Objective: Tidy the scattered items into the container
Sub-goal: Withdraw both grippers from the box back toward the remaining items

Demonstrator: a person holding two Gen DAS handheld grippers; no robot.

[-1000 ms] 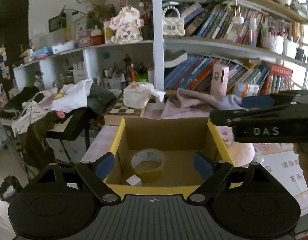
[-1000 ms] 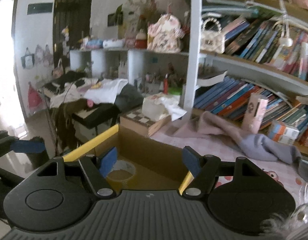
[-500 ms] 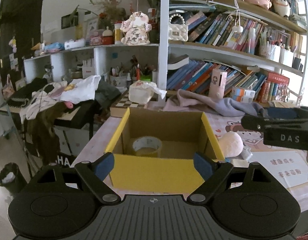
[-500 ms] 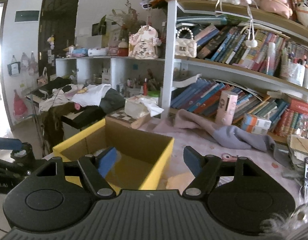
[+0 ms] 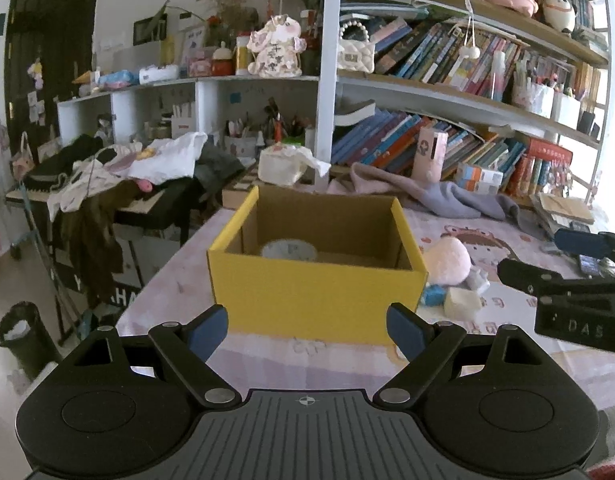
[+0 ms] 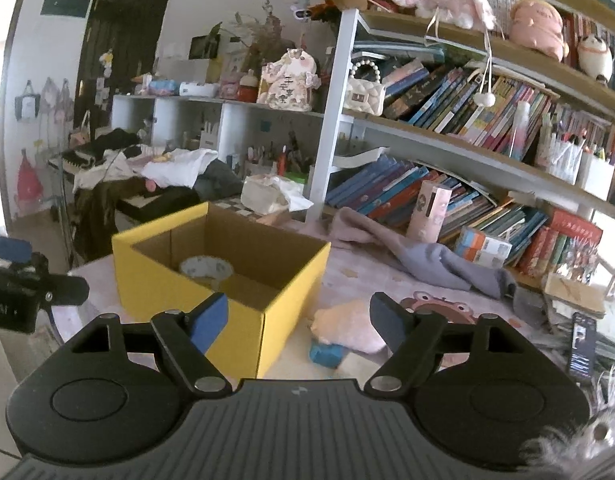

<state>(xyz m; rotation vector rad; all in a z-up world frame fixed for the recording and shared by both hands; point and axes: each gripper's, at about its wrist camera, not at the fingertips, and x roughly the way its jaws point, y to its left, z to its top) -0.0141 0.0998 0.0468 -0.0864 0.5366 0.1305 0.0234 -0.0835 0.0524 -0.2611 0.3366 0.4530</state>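
Yellow cardboard box [image 5: 319, 300], open-topped with plain brown inner walls, sits mid-frame on the pink printed tablecloth [image 5: 267, 364]; a second ago it filled the lower frame right under the fingers, and now its whole front face shows, farther off. Inside it lies a pale roll of tape [image 5: 289, 249]. Left gripper [image 5: 307, 330] stands wide apart and empty, blue pads touching nothing. Right of the box lie a soft pink plush toy [image 5: 447, 260], a small blue block [image 5: 433, 295] and a cream cube [image 5: 461, 304]. Right gripper [image 6: 298, 322] has just been opening; nothing is between its jaws, the plush and blue block showing beyond them
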